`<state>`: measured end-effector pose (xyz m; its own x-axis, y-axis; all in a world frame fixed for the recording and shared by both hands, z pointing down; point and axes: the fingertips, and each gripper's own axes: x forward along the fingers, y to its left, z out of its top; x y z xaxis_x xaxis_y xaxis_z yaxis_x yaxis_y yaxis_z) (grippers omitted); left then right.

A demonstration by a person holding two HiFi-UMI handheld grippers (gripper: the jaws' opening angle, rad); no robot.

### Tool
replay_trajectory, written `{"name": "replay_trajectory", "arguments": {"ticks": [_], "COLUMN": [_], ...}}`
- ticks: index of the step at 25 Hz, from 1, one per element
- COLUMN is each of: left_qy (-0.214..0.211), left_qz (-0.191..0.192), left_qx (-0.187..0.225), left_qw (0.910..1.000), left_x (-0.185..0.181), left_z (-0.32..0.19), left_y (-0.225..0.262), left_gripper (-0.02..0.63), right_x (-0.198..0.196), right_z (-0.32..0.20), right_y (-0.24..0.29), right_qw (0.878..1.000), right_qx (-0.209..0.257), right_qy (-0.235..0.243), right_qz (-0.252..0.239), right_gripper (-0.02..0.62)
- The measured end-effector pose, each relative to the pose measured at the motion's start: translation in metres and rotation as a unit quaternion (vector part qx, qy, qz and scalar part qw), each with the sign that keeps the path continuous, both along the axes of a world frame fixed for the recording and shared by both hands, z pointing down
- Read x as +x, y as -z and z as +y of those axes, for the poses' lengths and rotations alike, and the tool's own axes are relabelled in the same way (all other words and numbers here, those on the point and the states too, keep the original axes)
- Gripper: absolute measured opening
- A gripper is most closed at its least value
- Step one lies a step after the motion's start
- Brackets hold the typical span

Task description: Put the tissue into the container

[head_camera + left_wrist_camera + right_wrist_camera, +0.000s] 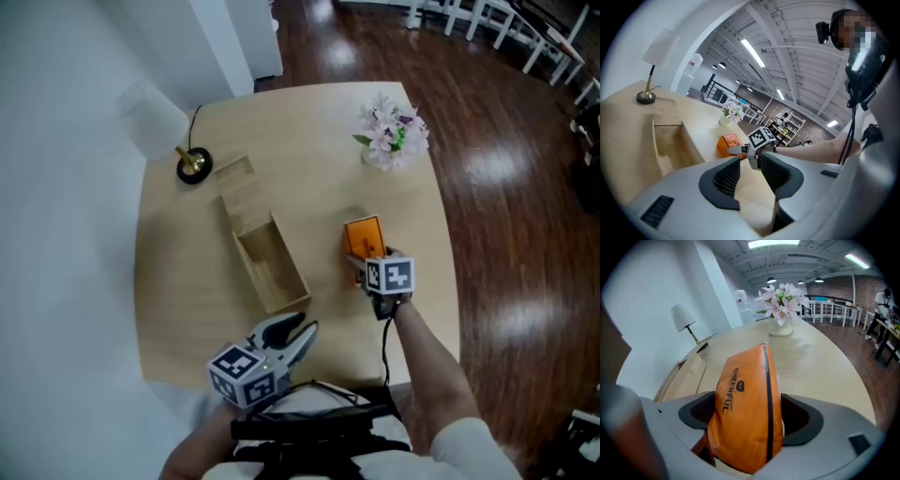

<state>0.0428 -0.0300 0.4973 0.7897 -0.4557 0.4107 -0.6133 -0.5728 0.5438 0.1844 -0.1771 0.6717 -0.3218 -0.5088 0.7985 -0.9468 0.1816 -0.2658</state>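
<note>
Evidently the right gripper's (pixel 749 423) jaws stood wide around the tissue (pixel 743 404), unclamped; closing crookedly might squirt it forward. The left gripper's (pixel 751 174) jaws gaped empty.

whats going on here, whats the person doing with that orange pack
A person is working at a wooden table with a handheld gripper in each hand. The right gripper has its wide-open jaws around the orange tissue pack, which appears to rest on the table, not yet clearly clamped. The open wooden box to its left is empty. The left gripper hovers open and empty near the table's near edge.
</note>
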Motion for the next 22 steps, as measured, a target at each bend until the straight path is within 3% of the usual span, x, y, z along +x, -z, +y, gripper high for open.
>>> {"name": "replay_trajectory", "arguments": {"ticks": [6, 13, 22], "left_qy": [0.014, 0.044, 0.08], "left_qz": [0.005, 0.011, 0.026], "left_qx": [0.005, 0.025, 0.036], "left_qw": [0.9999, 0.9987, 0.9958], "left_x": [-0.015, -0.053, -0.112], "left_z": [0.003, 0.001, -0.001], "left_y": [0.005, 0.016, 0.023], "left_gripper": [0.127, 0.127, 0.126], "right_x": [0.004, -0.013, -0.094], "right_z": [0.004, 0.01, 0.005], "right_y": [0.014, 0.068, 0.134], "right_qw": [0.999, 0.998, 0.992], "right_qx": [0.014, 0.055, 0.104], "right_qy": [0.014, 0.013, 0.062], "right_qz": [0.038, 0.014, -0.022], "right_gripper": [0.346, 0.341, 0.341]}}
